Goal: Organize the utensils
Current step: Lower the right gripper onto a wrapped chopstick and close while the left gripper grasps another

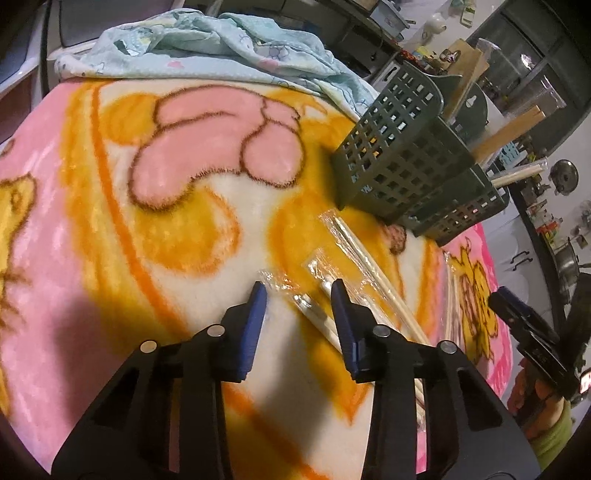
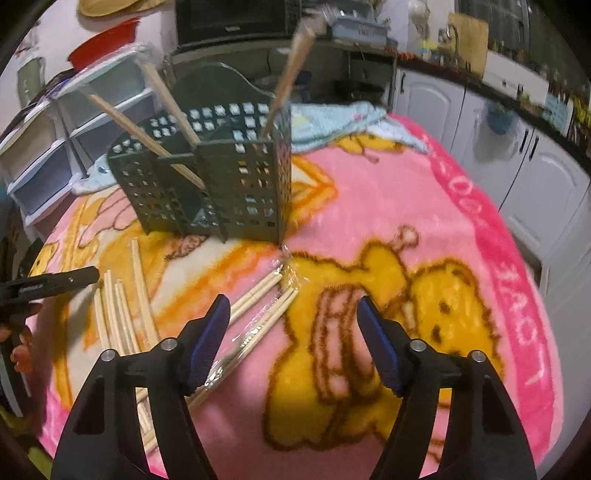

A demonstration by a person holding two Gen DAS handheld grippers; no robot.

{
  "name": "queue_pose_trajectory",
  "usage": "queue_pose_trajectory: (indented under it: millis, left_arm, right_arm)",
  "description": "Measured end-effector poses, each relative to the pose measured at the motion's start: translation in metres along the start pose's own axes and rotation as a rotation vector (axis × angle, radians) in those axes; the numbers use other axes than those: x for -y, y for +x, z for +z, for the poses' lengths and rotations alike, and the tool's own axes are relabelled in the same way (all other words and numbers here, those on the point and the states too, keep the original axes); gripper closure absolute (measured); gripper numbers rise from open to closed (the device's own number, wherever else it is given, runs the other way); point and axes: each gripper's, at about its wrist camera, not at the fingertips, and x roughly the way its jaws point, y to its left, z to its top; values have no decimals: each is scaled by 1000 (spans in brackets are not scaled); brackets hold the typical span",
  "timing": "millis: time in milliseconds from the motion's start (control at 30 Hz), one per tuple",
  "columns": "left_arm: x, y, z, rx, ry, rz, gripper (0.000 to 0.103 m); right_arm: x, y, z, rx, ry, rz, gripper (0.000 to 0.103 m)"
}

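Between the parted blue pads of the left gripper (image 1: pixel 299 295) lies a wrapped chopstick pair (image 1: pixel 314 314), not pressed. Right gripper (image 2: pixel 291 308) stands open over another wrapped pair (image 2: pixel 258 317) on the blanket (image 2: pixel 369 206). Green basket (image 2: pixel 207 177) stands well beyond, chopsticks inside.

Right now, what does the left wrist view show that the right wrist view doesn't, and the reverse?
Left wrist only: the left hand-held gripper with its jaws either side of a plastic-wrapped chopstick pair, no pad clearly pressing on it; a crumpled mint blanket behind.

Right wrist only: the right hand-held gripper, open over the cartoon bear print; a wrapped chopstick pair by its left finger; white cabinet doors; a microwave.

Both: the green utensil caddy with chopsticks standing in it, loose chopsticks, and the pink and yellow blanket.
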Motion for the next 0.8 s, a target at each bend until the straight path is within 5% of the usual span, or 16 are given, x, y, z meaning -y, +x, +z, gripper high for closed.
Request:
queue_pose_trajectory:
  millis: [133,400,600,800]
  left_arm:
    - [-5,2,3,0,-13,10,85]
    - [-10,2,6,3,-35,-7,86]
    - [-11,4,8,11,-37,-16,86]
    - [-9,5,10,7,-22,3,93]
  right_arm:
    - [11,23,5,-80,105,62,52]
    - [14,51,10,-146,155,63,73]
    - [14,59,12,-151,141,43,77]
    - [25,59,12,-125,200,63,93]
